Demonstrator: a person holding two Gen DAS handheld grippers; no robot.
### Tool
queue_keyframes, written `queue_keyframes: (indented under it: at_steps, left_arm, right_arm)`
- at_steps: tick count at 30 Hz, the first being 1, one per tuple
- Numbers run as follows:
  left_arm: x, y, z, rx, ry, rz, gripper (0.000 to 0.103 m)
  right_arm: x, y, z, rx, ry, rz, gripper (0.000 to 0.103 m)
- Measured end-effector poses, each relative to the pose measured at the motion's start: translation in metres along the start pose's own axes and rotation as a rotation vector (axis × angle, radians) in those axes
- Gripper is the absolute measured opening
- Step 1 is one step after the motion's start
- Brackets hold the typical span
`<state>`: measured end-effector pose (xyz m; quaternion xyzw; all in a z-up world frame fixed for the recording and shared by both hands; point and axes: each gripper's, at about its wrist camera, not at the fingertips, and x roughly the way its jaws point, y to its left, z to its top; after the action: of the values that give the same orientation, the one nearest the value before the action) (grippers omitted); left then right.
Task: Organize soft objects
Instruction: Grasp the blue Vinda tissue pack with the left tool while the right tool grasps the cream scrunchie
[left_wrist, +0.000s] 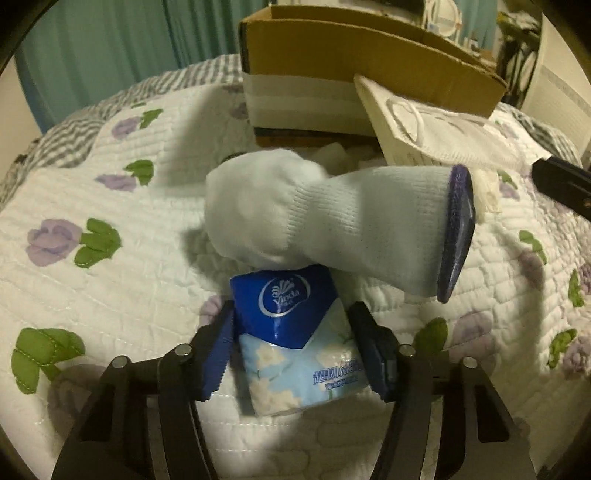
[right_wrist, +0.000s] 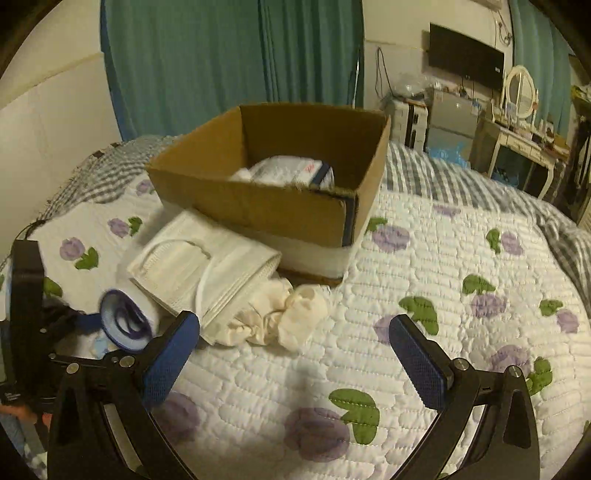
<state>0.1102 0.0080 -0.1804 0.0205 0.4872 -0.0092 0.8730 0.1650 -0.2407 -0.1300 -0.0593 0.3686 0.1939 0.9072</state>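
Left gripper (left_wrist: 291, 350): fingers bracket the tissue pack (left_wrist: 295, 343), apparently clamped; long axis runs forward. White sock (left_wrist: 321, 221) just beyond fingertips. Right gripper (right_wrist: 293, 350): fingers apart, empty; cardboard box (right_wrist: 269, 206) ahead.

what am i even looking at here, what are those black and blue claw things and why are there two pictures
Each picture comes from a camera mounted on a hand-held gripper; a person carries one in each hand, with no robot arm. The black arms with blue pads are the gripper fingers.

The left gripper is closed around a blue tissue pack that rests on the flowered quilt. Behind it lies a white sock with a dark cuff.

The right gripper is open and holds nothing. Ahead of it lie a stack of white face masks, a crumpled cream cloth and a cardboard box that already holds some white items.
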Motion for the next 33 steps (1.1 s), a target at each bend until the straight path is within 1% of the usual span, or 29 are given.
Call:
queue_keyframes:
  at_steps: [4, 6, 9, 12, 13, 16, 19, 23, 24, 25, 26, 27, 28, 29, 30, 31, 32, 33]
  left_arm:
    - [-0.007, 0.003, -0.001, -0.021, -0.011, -0.017, 0.053]
    - [-0.014, 0.005, 0.001, -0.034, -0.027, -0.019, 0.05]
    - [-0.027, 0.012, 0.005, -0.059, -0.071, -0.003, 0.047]
    - [-0.039, 0.021, 0.009, -0.094, -0.11, 0.005, 0.047]
    - [-0.039, 0.026, 0.011, -0.104, -0.117, 0.01, 0.047]
    - [-0.041, 0.033, 0.013, -0.128, -0.127, 0.011, 0.047]
    - [-0.041, 0.038, 0.015, -0.142, -0.137, 0.006, 0.047]
    - [-0.042, 0.037, 0.015, -0.132, -0.143, -0.003, 0.047]
    - [-0.043, 0.036, 0.015, -0.13, -0.143, -0.003, 0.047]
    - [-0.043, 0.035, 0.016, -0.126, -0.143, -0.004, 0.047]
    - [-0.043, 0.035, 0.016, -0.123, -0.144, -0.004, 0.047]
    - [-0.043, 0.034, 0.016, -0.119, -0.144, -0.005, 0.047]
    - [-0.044, 0.033, 0.016, -0.112, -0.146, -0.006, 0.047]
    - [-0.044, 0.032, 0.015, -0.107, -0.148, -0.005, 0.047]
    - [-0.044, 0.031, 0.016, -0.102, -0.149, -0.003, 0.047]
    - [-0.045, 0.029, 0.016, -0.096, -0.151, -0.001, 0.047]
    - [-0.046, 0.028, 0.016, -0.092, -0.152, 0.001, 0.047]
    - [-0.048, 0.027, 0.016, -0.088, -0.155, 0.002, 0.047]
  right_arm:
    - [-0.024, 0.001, 0.006, -0.001, -0.095, 0.03, 0.103]
    - [-0.027, -0.002, 0.008, 0.002, -0.1, 0.018, 0.103]
    - [-0.021, -0.01, 0.006, 0.009, -0.057, -0.007, 0.103]
    - [-0.002, -0.016, -0.001, 0.011, 0.033, -0.019, 0.103]
    - [0.008, -0.016, -0.005, 0.011, 0.076, -0.028, 0.103]
    - [0.035, -0.01, -0.014, -0.042, 0.157, -0.092, 0.103]
    - [0.053, 0.002, -0.014, -0.094, 0.176, -0.097, 0.103]
    - [0.068, 0.009, -0.007, -0.084, 0.162, -0.055, 0.102]
    - [0.072, 0.009, -0.006, -0.079, 0.162, -0.049, 0.097]
    - [0.076, 0.01, -0.005, -0.066, 0.167, -0.033, 0.087]
    - [0.079, 0.01, -0.005, -0.052, 0.171, -0.011, 0.083]
    - [0.08, 0.011, -0.006, -0.039, 0.174, 0.017, 0.073]
    - [0.079, 0.012, -0.007, -0.04, 0.175, 0.028, 0.06]
    - [0.078, 0.013, -0.007, -0.047, 0.176, 0.032, 0.052]
    - [0.076, 0.014, -0.008, -0.053, 0.176, 0.027, 0.036]
    - [0.071, 0.015, -0.009, -0.054, 0.173, 0.023, 0.024]
    - [0.066, 0.015, -0.011, -0.051, 0.168, 0.017, 0.02]
    - [0.062, 0.015, -0.013, -0.05, 0.162, 0.007, 0.012]
